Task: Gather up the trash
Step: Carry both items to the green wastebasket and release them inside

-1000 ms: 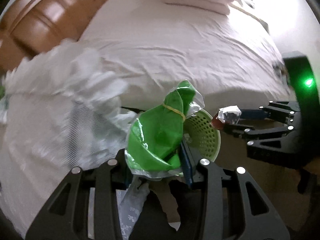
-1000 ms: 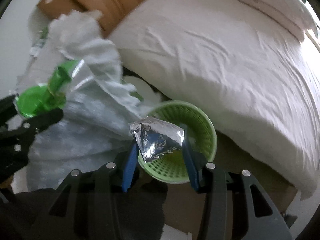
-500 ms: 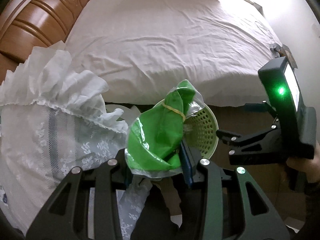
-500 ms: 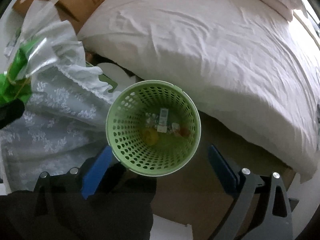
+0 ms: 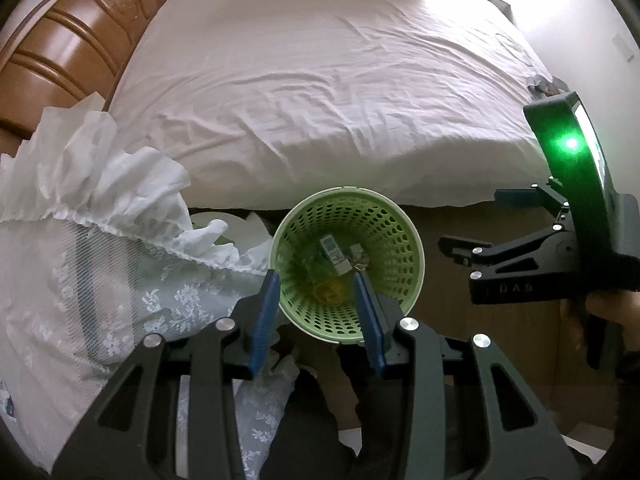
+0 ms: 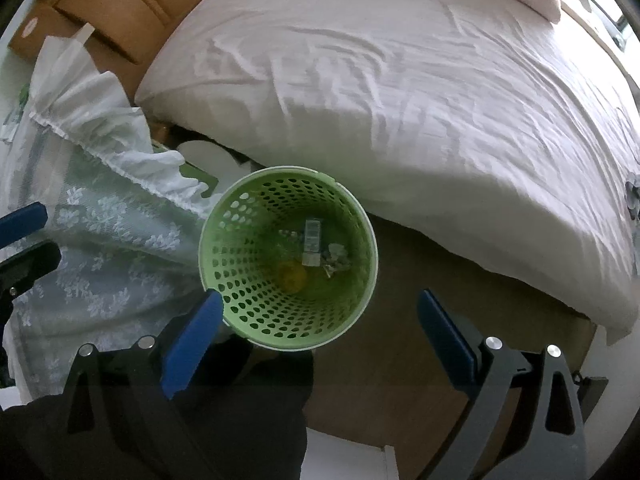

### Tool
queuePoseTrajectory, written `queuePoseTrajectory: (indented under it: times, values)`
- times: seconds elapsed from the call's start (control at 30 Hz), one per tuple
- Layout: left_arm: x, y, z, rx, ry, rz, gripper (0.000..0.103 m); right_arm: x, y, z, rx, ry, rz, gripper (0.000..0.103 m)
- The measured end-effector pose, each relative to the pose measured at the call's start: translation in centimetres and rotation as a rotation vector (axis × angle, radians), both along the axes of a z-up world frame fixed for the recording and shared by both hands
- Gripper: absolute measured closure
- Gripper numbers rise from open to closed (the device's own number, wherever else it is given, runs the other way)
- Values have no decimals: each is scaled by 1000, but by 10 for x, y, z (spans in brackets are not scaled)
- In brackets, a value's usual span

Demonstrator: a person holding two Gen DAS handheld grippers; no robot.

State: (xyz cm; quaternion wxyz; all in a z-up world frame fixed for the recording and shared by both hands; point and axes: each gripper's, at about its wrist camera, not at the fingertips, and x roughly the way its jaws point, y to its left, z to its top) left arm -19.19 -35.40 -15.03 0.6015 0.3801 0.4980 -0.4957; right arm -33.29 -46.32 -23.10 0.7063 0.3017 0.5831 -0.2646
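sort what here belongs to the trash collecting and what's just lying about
Job: round green perforated plastic basket; crumpled silver foil wrapper and small white carton inside it.
Lying about: white bed sheet; white lace cloth; brown wooden headboard.

The scraps at the bottom of the green basket [image 6: 288,256] are too small and dim to identify, the left gripper's [image 5: 316,300] blue pads cover part of its rim, and the lace cloth [image 5: 100,280] and bed [image 5: 340,92] run past the frame edges.
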Motion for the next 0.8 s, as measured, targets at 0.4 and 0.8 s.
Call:
queuePoseTrajectory:
  times: [0.4, 0.8]
  values:
    - [3, 5, 8, -15, -21, 28, 12, 1, 1, 1, 5, -1, 9, 6]
    - [75, 66, 53, -126, -68, 305, 12, 65, 35, 67, -94, -114, 157, 6]
